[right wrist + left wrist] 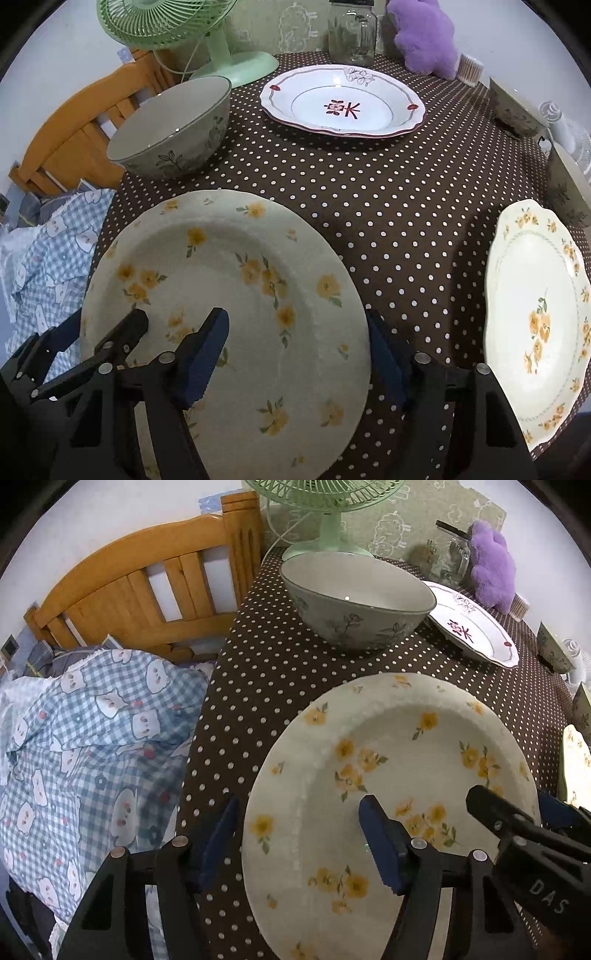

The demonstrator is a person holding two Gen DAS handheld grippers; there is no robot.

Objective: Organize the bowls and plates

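Observation:
A large round plate with yellow flowers (388,738) (221,258) lies on the dotted brown tablecloth near the table's front left edge. My left gripper (299,834) stands open astride its left rim, one pad outside the rim and one over the plate's well. My right gripper (295,352) stands open astride the right rim in the same way. No pad visibly presses on the plate. Further back stand a big grey-green flowered bowl (358,602) (170,129) and a white plate with a red motif (343,103) (469,624).
A cream scalloped plate with yellow flowers (535,325) lies at the right, two small bowls (517,110) behind it. A green fan (166,22), a glass jar (352,33) and a purple plush (424,33) line the back. A bed with a checked blanket (74,738) adjoins the table's left edge.

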